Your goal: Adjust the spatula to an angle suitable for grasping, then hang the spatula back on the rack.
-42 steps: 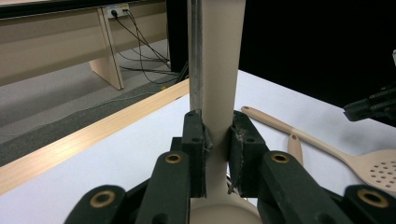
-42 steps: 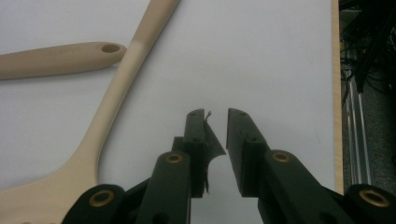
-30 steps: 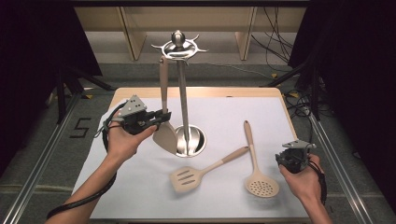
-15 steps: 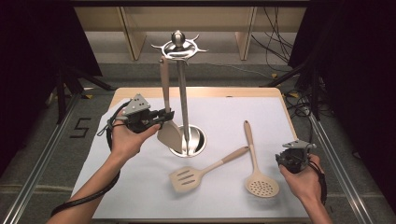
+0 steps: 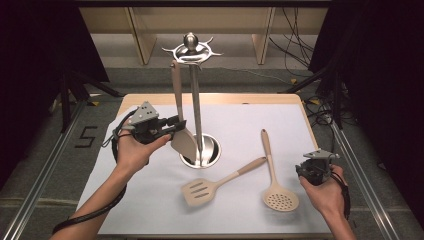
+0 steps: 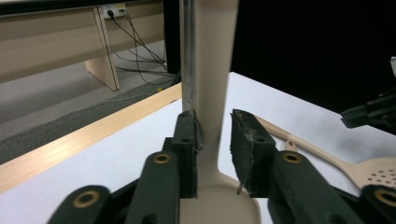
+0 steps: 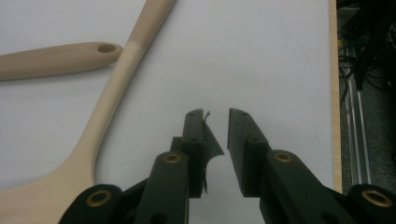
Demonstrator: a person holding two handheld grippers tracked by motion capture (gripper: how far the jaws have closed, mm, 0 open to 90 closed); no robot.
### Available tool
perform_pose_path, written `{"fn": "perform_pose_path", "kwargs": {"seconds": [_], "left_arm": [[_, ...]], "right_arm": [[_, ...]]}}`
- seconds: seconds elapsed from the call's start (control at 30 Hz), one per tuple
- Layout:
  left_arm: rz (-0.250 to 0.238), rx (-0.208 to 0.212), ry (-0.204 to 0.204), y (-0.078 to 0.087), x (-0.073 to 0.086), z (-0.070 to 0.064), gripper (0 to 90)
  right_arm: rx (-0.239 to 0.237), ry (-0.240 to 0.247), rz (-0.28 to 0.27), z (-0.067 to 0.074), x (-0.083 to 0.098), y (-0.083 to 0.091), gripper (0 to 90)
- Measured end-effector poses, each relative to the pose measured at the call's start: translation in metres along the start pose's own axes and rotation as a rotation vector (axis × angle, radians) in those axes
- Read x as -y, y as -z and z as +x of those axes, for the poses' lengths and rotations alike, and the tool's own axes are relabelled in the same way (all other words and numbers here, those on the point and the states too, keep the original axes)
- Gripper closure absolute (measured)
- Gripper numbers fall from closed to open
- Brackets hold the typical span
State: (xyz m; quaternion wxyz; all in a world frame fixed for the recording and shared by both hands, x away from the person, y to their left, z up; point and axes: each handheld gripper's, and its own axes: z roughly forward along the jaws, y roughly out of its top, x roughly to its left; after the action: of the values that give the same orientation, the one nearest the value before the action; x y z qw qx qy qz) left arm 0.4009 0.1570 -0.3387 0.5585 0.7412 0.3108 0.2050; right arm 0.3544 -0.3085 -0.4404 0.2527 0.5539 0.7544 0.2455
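While hung — spoon [image 6: 210, 93] between left tool [image 6: 215, 140]

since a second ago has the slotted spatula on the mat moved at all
No. The slotted spatula lies just as before, handle tip beside the skimmer handle, below the stand's base.

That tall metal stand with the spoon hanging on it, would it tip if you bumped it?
Probably not easily: the stand has a broad round base flat on the table. Still, it is tall and thin, so a push near the top hooks could rock it.
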Motion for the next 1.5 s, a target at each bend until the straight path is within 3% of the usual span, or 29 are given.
{"fn": "perform_pose_path", "kwargs": {"seconds": [0.1, 0.23, 0.33, 0.4, 0.43, 0.5, 0.63, 0.67, 0.83, 0.87, 1.03, 1.23, 1.43, 1.5], "left_arm": [[-0.006, 0.000, -0.012, 0.008, -0.001, -0.001, 66.4], [-0.040, 0.008, -0.014, 0.019, -0.005, -0.002, 64.3], [-0.050, 0.007, -0.012, 0.025, -0.009, -0.002, 65.3], [-0.064, 0.007, -0.005, 0.028, -0.011, -0.002, 67.0], [-0.072, 0.006, -0.005, 0.030, -0.012, -0.002, 68.7], [-0.089, 0.009, 0.006, 0.032, -0.013, -0.003, 71.3], [-0.095, 0.014, 0.004, 0.033, -0.014, -0.003, 77.5], [-0.095, 0.016, 0.002, 0.034, -0.015, -0.004, 79.1], [-0.093, 0.017, -0.002, 0.033, -0.016, -0.005, 85.4], [-0.093, 0.017, 0.000, 0.033, -0.016, -0.005, 86.3], [-0.105, 0.021, 0.000, 0.035, -0.020, -0.009, 88.6], [-0.162, 0.023, -0.004, 0.037, -0.035, -0.013, 89.3], [-0.212, 0.026, -0.024, 0.037, -0.061, -0.020, 89.4], [-0.226, 0.028, -0.034, 0.037, -0.070, -0.023, 89.4]], "right_arm": [[-0.001, -0.020, 0.010, 0.001, 0.000, 0.000, 77.3], [-0.006, 0.003, 0.007, -0.001, -0.001, -0.001, 77.2], [0.003, -0.023, 0.012, 0.000, -0.003, 0.001, 77.2], [-0.006, -0.016, -0.001, -0.003, -0.005, 0.001, 77.2], [-0.001, -0.036, 0.006, -0.002, -0.006, 0.001, 77.2], [0.004, -0.019, -0.005, -0.002, -0.007, 0.001, 77.2], [0.002, -0.032, 0.002, -0.001, -0.007, 0.001, 77.2], [0.000, -0.003, -0.003, -0.002, -0.007, 0.001, 77.2], [0.009, -0.037, 0.006, -0.004, -0.006, 0.002, 77.2], [-0.010, -0.038, 0.009, -0.005, -0.006, 0.003, 77.2], [-0.007, -0.031, 0.004, -0.005, -0.006, 0.003, 77.3], [0.008, -0.030, -0.011, -0.003, -0.007, 0.003, 77.3], [-0.016, -0.002, -0.005, -0.005, -0.005, 0.002, 77.3], [-0.007, -0.024, 0.002, -0.005, -0.004, 0.003, 77.3]]}}
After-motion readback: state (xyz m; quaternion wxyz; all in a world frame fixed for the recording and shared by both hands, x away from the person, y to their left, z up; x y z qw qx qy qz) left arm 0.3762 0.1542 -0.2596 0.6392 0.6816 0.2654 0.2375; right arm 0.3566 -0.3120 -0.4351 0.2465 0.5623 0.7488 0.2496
